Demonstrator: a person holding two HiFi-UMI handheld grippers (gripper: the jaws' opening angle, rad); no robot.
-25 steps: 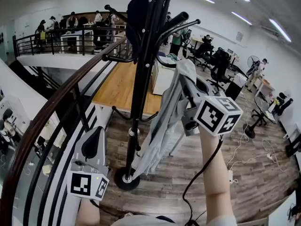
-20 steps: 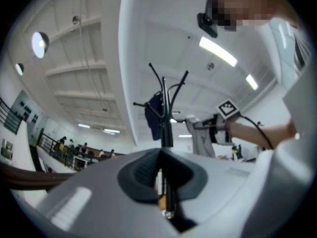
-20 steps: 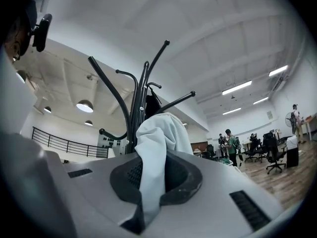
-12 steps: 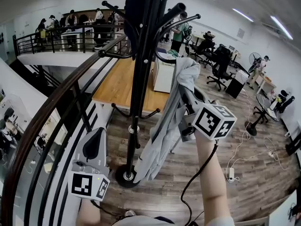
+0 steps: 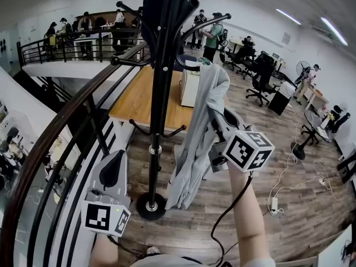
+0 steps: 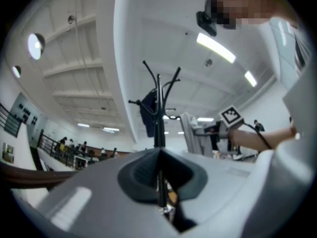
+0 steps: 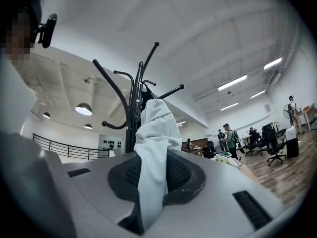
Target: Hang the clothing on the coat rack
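Observation:
The black coat rack [image 5: 157, 93] stands on the wood floor with a dark garment [image 5: 153, 10] hanging on it. A pale grey garment [image 5: 197, 132] hangs right of the pole, its top up against a curved hook arm [image 5: 189, 67]. Whether it rests on that arm I cannot tell. My right gripper [image 5: 221, 120] reaches into it from the right. In the right gripper view the cloth [image 7: 156, 128] runs down between the pads, and the jaws have just been opening around it, a dark gap showing beside it. My left gripper [image 5: 115, 156] is low at the left, shut and empty.
A dark curved handrail [image 5: 61, 127] with balusters runs along the left, close to the rack. The rack's round base [image 5: 150, 207] sits near the left gripper. Office chairs [image 5: 261, 82] and several people stand far behind. A cable [image 5: 233, 204] trails from the right gripper.
The right gripper and the grey garment have sunk lower beside the rack. The left gripper has hardly shifted.

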